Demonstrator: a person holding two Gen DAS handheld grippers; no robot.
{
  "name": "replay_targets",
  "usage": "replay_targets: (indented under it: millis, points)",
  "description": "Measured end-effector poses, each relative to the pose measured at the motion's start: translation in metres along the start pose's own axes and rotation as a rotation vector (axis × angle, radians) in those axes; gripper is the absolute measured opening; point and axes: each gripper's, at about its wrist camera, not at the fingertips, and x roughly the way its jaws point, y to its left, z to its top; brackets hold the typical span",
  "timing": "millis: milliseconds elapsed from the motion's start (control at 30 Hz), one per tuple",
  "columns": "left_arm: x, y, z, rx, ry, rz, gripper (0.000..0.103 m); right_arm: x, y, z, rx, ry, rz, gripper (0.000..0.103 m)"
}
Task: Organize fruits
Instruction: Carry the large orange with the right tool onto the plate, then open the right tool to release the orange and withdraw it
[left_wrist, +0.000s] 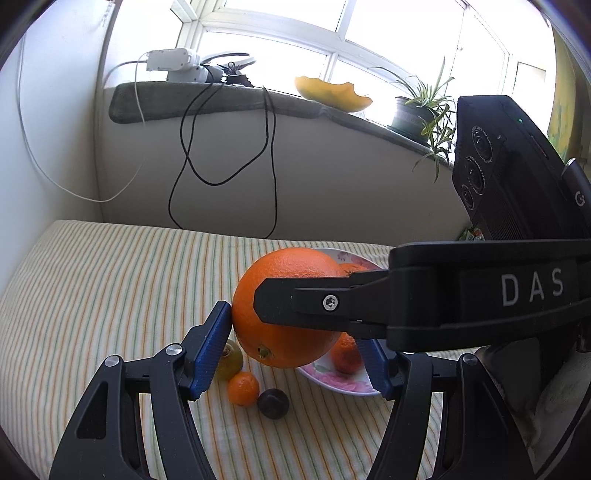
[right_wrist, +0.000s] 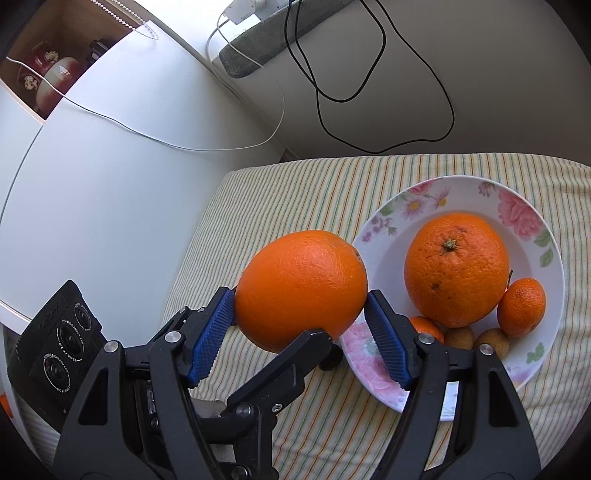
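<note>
A large orange (left_wrist: 288, 266) (right_wrist: 301, 288) is held in the air just left of the flowered plate (right_wrist: 388, 229) (left_wrist: 332, 380). My right gripper (right_wrist: 299, 291) is shut on it, both blue pads pressed to its sides. My left gripper (left_wrist: 291, 325) straddles the same orange. Its left pad touches the peel, while its right pad is partly hidden behind the right gripper's finger (left_wrist: 295, 302). The plate holds another big orange (right_wrist: 456, 271), two mandarins (right_wrist: 521, 306) and two small brown fruits (right_wrist: 493, 339). On the cloth lie a greenish fruit (left_wrist: 231, 360), a mandarin (left_wrist: 243, 387) and a dark fruit (left_wrist: 272, 403).
A striped cloth (left_wrist: 110, 295) covers the surface, which ends at a white wall with hanging black cables (left_wrist: 221, 155). A windowsill (left_wrist: 221, 99) above carries a potted plant (left_wrist: 417, 114). The left gripper's camera body (right_wrist: 59, 339) sits low at the left of the right wrist view.
</note>
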Motion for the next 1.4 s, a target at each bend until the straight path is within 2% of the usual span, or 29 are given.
replay_targets:
  millis: [367,700,867,1400]
  points:
    - [0.013,-0.003,-0.004,-0.026,0.019,-0.024,0.065,0.002,0.009,0.006,-0.122,-0.026,-0.11,0.076]
    - [0.019,-0.008,-0.006,-0.008,0.04,-0.033,0.065,0.012,0.01,0.008,-0.169,-0.012,-0.182,0.076]
    - [0.015,-0.007,-0.002,0.007,0.032,-0.029,0.064,-0.004,0.015,0.013,-0.185,-0.072,-0.184,0.075]
    - [0.0,-0.003,-0.009,-0.005,0.031,-0.014,0.064,-0.022,0.014,0.009,-0.159,-0.109,-0.178,0.075]
